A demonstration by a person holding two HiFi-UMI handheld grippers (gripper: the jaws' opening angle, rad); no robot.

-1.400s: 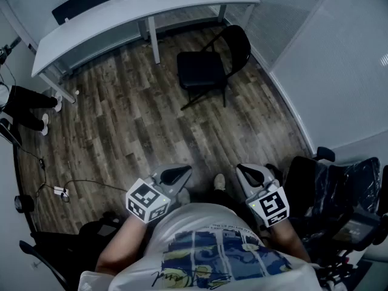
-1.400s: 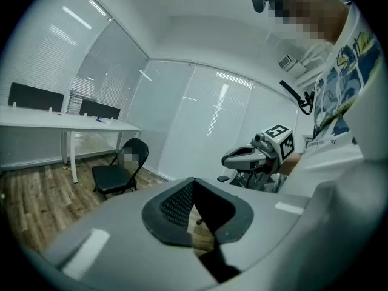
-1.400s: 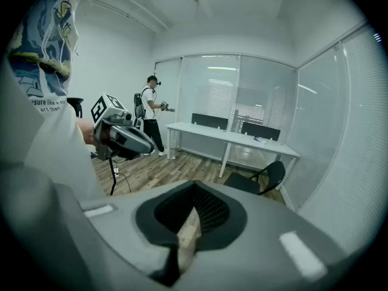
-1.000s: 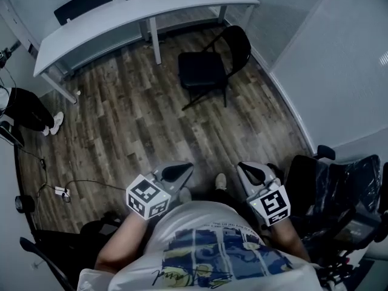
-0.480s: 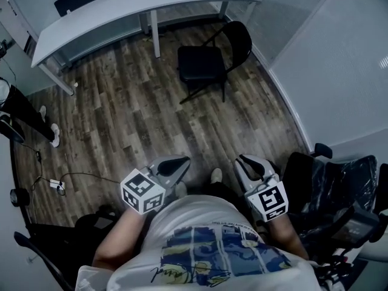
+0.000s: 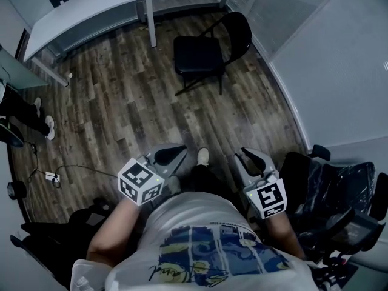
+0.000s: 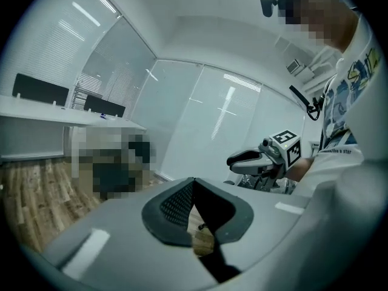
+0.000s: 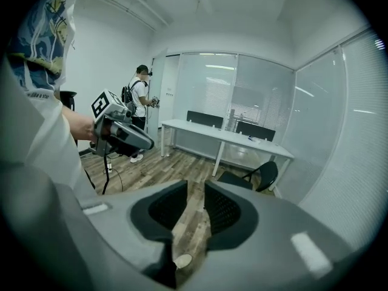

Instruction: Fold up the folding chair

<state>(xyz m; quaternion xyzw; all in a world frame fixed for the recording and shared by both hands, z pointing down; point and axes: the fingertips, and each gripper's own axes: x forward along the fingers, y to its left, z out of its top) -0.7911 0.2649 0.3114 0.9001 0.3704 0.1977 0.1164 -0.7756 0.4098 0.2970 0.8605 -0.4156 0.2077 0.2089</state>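
The folding chair [image 6: 203, 56] stands unfolded on the wood floor [image 6: 133, 102], well apart from you, just beside the near end of the long white desk [image 6: 109, 5] and close to the glass wall on the right. From the head view you see it from above: the dark seat lies flat, and the rounded backrest rises at the seat's right edge, so the chair faces left in that picture and its seat-to-back line runs left to right, tilted a little up toward the wall. The right gripper view shows what the head view cannot: the chair [image 8: 254, 177] from the side, its thin legs crossed under the seat and its back standing upright. It also shows a second person [image 8: 140, 96] with a backpack by the far wall. In the left gripper view the spot where the chair would be is covered over, so you cannot read it there. Your left gripper [image 6: 176, 152] has its jaws pressed together at the tips with nothing in them, as its own view [image 7: 193, 183] makes plain. Your right gripper [image 6: 244, 153] is opening. Its jaws [image 8: 195, 187] stand a narrow gap apart, with only floor showing between them. Both grippers hang low in front of you, near your shoe [image 6: 203, 156], and a black office chair [image 6: 327, 187] sits to your right.
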